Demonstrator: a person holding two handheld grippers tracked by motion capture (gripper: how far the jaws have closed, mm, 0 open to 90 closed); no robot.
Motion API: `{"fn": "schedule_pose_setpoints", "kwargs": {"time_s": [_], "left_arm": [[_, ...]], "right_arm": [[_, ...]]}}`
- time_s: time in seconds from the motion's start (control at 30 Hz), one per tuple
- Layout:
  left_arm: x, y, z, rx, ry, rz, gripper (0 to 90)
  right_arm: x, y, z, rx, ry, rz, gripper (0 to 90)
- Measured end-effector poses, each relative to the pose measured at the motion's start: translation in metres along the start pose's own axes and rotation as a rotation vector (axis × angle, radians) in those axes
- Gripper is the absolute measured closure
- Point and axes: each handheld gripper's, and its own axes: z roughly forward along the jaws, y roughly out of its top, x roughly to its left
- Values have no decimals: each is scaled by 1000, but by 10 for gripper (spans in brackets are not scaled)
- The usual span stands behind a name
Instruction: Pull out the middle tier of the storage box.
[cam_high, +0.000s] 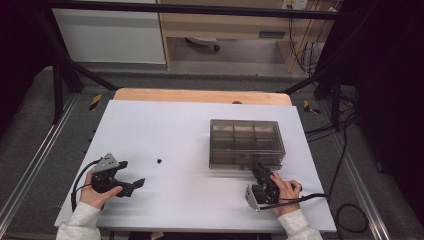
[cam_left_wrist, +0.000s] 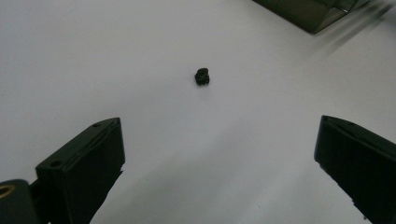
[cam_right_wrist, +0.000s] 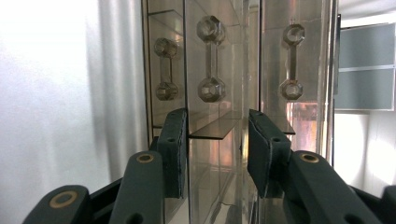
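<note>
Clear smoky organizer box (cam_high: 246, 143) sits just ahead of my right gripper (cam_high: 260, 172), front wall toward me. Right gripper view: my jaws straddle a thin tab (cam_right_wrist: 215, 128) sticking out of the box front, one pad either side. Pads look close to the tab, but I can't tell if they're actually pressing on it, so grip unconfirmed. Jaws are partly closed, not wide. Gripper is rolled on its side, so the box's drawer handles (cam_right_wrist: 210, 58) read as vertical bars ahead of the jaws.

Small black part (cam_left_wrist: 201, 76) lies loose on the white table (cam_high: 165, 135), ahead of my left gripper (cam_high: 131, 186) and roughly centred between its jaws, well clear of both tips. Left jaws are spread wide, nothing between the pads. One corner of the box (cam_left_wrist: 312, 11) shows far ahead and to the right of the left jaws.

Both hands rest near my edge of the table, well apart from each other.
</note>
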Motion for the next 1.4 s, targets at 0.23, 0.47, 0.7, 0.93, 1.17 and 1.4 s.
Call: {"fn": "schedule_pose_setpoints", "kwargs": {"time_s": [0.23,0.47,0.7,0.93,1.17,1.4], "left_arm": [[0,0,0,-3,0,0,10],[0,0,0,-3,0,0,10],[0,0,-1,-3,0,0,11],[0,0,-1,-4,0,-2,10],[0,0,-1,-6,-1,-2,11],[0,0,0,-4,-2,-3,11]], "right_arm": [[0,1,-4,0,5,-8,618],[0,1,-7,-5,8,-6,618],[0,1,-9,-3,12,-6,619],[1,2,-11,-4,13,-10,620],[1,2,-12,-2,18,-9,620],[1,2,-14,-4,21,-8,620]]}}
